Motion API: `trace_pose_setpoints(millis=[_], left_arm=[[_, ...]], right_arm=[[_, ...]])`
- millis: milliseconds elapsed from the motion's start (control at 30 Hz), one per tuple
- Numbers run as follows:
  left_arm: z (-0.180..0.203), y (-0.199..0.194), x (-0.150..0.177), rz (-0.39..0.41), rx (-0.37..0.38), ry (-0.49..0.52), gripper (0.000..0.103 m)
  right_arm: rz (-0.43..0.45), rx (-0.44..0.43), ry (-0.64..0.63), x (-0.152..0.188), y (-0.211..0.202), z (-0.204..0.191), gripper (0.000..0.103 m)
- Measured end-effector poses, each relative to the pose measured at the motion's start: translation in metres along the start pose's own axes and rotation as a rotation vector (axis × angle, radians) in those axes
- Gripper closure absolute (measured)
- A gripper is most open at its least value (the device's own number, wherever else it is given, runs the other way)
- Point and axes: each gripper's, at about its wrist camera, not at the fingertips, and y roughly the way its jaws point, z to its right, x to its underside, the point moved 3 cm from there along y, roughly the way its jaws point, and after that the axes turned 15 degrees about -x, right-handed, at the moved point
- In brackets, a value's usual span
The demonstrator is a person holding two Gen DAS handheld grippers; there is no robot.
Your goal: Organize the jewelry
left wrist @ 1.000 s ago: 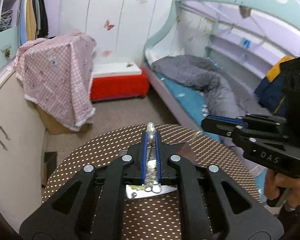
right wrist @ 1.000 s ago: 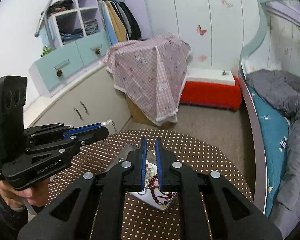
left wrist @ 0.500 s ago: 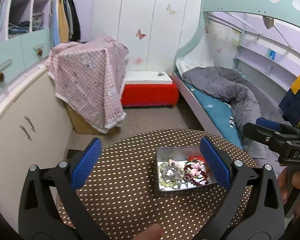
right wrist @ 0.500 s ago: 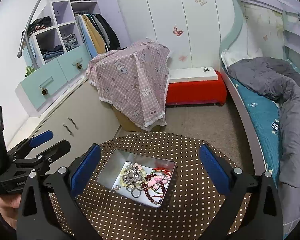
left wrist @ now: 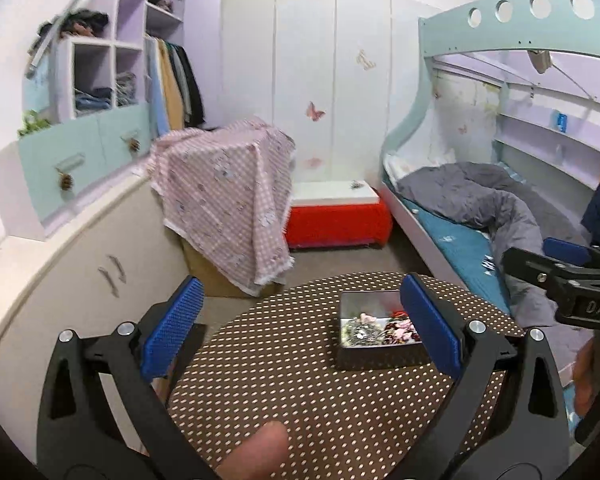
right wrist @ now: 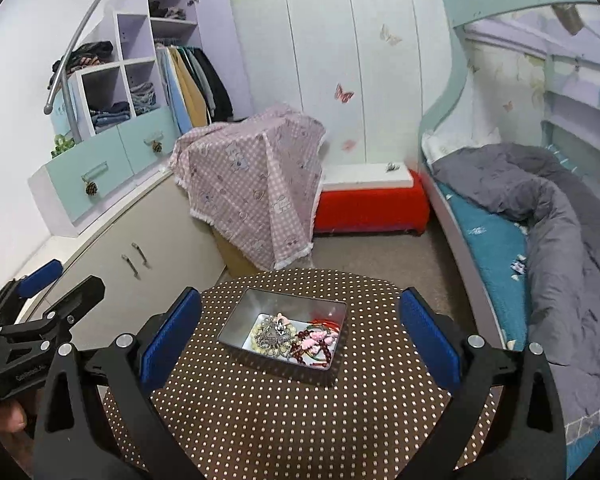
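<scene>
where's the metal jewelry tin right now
The rectangular metal tin sits on the round brown polka-dot table, centre in the right wrist view, ahead of the open right gripper, with jewelry piled inside.

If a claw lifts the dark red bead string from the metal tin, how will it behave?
The dark red bead string probably hangs limp. It lies tangled with other jewellery in the rectangular metal tin, so neighbours may lift too. Round beads look slippery.

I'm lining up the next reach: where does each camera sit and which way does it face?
Left wrist: on the left gripper, angled down at the dotted round table; open blue pads, a fingertip, the right gripper show.
Right wrist: on the right gripper, facing the same way; the left gripper shows.
Shared: the jewelry tin, bed, wardrobe.
</scene>
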Motion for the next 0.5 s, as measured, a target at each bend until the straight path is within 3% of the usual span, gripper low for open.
trace_pose_setpoints(millis=[500], left_arm=[[-0.030,-0.111,0.021,0.144,-0.063,-0.075,0.006]], right_arm=[[0.161,0.103,-0.067,0.035,-0.098,-0.054,0.008]])
